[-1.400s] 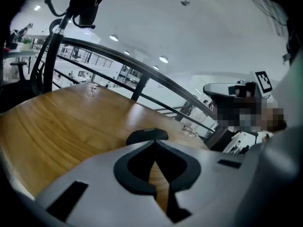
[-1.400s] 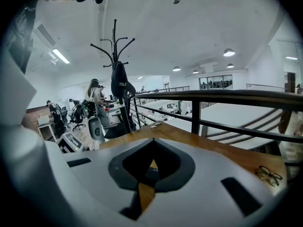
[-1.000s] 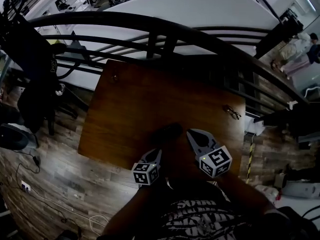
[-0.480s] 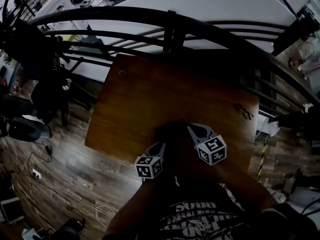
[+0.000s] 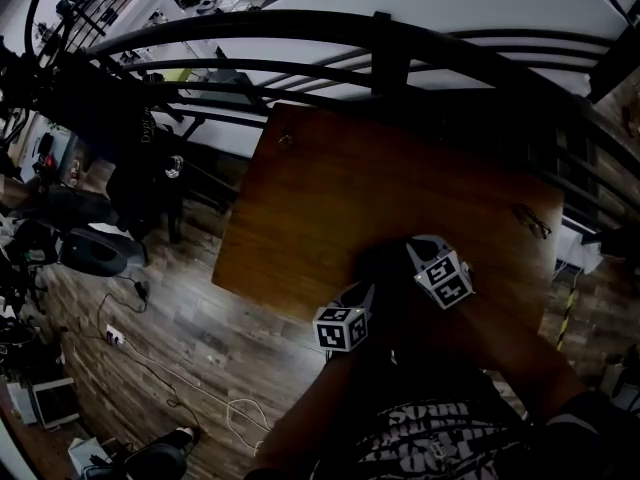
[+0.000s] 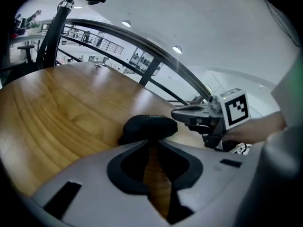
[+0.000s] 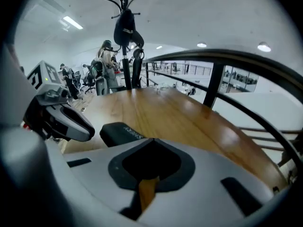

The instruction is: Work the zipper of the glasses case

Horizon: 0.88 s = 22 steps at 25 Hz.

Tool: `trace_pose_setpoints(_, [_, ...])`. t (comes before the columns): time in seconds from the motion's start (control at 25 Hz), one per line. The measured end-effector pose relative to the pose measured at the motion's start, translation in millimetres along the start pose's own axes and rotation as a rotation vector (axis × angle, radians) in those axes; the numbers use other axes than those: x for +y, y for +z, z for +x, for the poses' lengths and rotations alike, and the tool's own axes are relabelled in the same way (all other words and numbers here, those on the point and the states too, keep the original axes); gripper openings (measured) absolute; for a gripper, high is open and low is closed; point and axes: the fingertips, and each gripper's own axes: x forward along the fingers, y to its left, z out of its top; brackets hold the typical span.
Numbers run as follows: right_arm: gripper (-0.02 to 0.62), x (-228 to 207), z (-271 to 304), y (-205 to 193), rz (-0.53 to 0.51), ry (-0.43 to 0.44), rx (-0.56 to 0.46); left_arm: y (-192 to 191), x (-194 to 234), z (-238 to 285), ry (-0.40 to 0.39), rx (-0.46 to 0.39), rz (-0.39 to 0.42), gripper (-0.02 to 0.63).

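Observation:
The black glasses case point(image 6: 149, 126) lies on the wooden table point(image 5: 340, 188) near its front edge, zipper not visible. My left gripper point(image 6: 154, 143) points at the case from just short of it. Its jaws have just been opening to a narrow gap with only bare wood showing between them. My right gripper point(image 7: 154, 138) is shut with nothing in it and hovers low beside the case point(image 7: 120, 132). In the head view the case point(image 5: 385, 264) is a dark shape between the left gripper point(image 5: 366, 292) and the right gripper point(image 5: 412, 248).
A pair of glasses point(image 5: 530, 220) lies at the table's far right. A dark curved railing point(image 5: 380, 38) runs behind the table. The table's front edge point(image 5: 270, 303) drops to a plank floor with cables. A coat stand point(image 7: 125, 27) stands beyond the far end.
The right gripper has come down towards the table beside the case. The left gripper stayed by the case. The head view has swung, so the table sits further right.

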Motion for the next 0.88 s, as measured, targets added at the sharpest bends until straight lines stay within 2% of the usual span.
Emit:
trace_pose_setpoints(0.16, [-0.008, 5, 5, -15, 0.116, 0.047, 0.057, -8, -1, 10, 0.016, 0.028, 0.029, 0.044])
trace_pose_setpoints(0.36, [-0.008, 53, -2, -24, 0.253, 0.198, 0.131, 4, 9, 2, 0.056, -0.012, 0.035, 0.044])
trace_pose_setpoints(0.6, [-0.008, 96, 1, -20, 0.258, 0.339, 0.11, 14, 33, -6, 0.113, -0.013, 0.063, 0.044])
trace_pose_setpoints(0.76, [-0.008, 122, 2, -21, 0.266, 0.465, 0.118, 21, 26, -5, 0.07, 0.003, 0.073, 0.048])
trace_pose_setpoints(0.88, [-0.008, 143, 8, -26, 0.262, 0.522, 0.17, 19, 20, 2, 0.052, 0.058, 0.155, 0.048])
